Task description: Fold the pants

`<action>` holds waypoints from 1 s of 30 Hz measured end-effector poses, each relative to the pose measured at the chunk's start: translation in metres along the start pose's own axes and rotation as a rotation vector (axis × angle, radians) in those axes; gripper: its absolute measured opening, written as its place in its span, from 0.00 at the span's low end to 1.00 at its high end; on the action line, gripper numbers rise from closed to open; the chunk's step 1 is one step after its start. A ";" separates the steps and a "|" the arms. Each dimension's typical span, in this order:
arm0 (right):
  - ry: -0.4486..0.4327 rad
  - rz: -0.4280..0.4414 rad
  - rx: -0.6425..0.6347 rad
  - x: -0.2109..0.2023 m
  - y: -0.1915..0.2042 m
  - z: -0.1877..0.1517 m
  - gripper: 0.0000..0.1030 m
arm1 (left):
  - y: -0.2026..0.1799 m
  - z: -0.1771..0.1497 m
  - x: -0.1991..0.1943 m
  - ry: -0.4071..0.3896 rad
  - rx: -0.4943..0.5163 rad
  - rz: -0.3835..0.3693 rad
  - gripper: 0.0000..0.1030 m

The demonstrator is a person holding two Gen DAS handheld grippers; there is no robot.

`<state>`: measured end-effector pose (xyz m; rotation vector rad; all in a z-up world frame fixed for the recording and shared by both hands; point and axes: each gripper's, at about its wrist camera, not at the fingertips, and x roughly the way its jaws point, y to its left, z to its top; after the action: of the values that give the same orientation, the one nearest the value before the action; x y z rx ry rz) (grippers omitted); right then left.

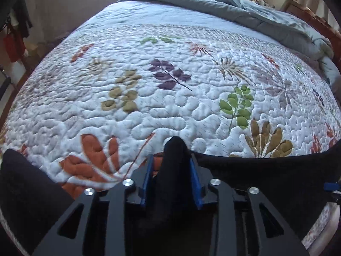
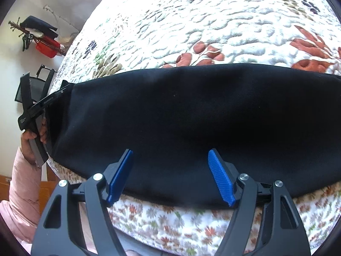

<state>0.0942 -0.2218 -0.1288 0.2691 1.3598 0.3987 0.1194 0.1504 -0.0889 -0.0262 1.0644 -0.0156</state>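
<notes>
Black pants (image 2: 170,117) lie crosswise along bed (image 2: 191,32) edge. Left hand-held gripper (image 1: 173,164) pinches one end; right hand-held gripper (image 2: 170,170) gapes empty over their middle.

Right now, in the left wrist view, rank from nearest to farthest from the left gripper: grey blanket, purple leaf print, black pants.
1. Black pants, pinched between the fingers.
2. Purple leaf print, mid-bed, straight ahead.
3. Grey blanket, bunched at the far end.

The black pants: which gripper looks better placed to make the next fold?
Probably the left gripper: it is shut on a bunch of the pants. The right gripper is open above them, holding nothing.
</notes>
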 end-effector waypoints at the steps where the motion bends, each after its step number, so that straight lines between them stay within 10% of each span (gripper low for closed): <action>1: -0.008 -0.024 0.000 -0.008 -0.002 -0.002 0.70 | 0.000 -0.003 -0.009 -0.010 -0.006 0.023 0.46; 5: -0.038 -0.083 0.035 -0.036 -0.022 -0.013 0.70 | -0.004 -0.026 -0.053 -0.069 -0.048 0.155 0.60; 11: -0.085 -0.162 0.149 -0.074 -0.077 -0.039 0.70 | -0.042 -0.091 -0.079 0.029 -0.188 -0.045 0.63; 18: -0.118 -0.168 0.344 -0.101 -0.160 -0.058 0.70 | -0.158 -0.097 -0.061 0.065 -0.022 -0.200 0.63; 26: -0.209 0.016 0.464 -0.093 -0.209 -0.046 0.70 | -0.203 -0.107 -0.024 0.121 0.061 -0.175 0.65; 30: -0.252 0.019 0.456 -0.093 -0.218 -0.037 0.43 | -0.193 -0.106 -0.026 0.121 -0.005 -0.208 0.65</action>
<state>0.0693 -0.4599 -0.1429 0.6866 1.1864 0.0601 0.0140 -0.0430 -0.1120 -0.1425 1.1785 -0.2049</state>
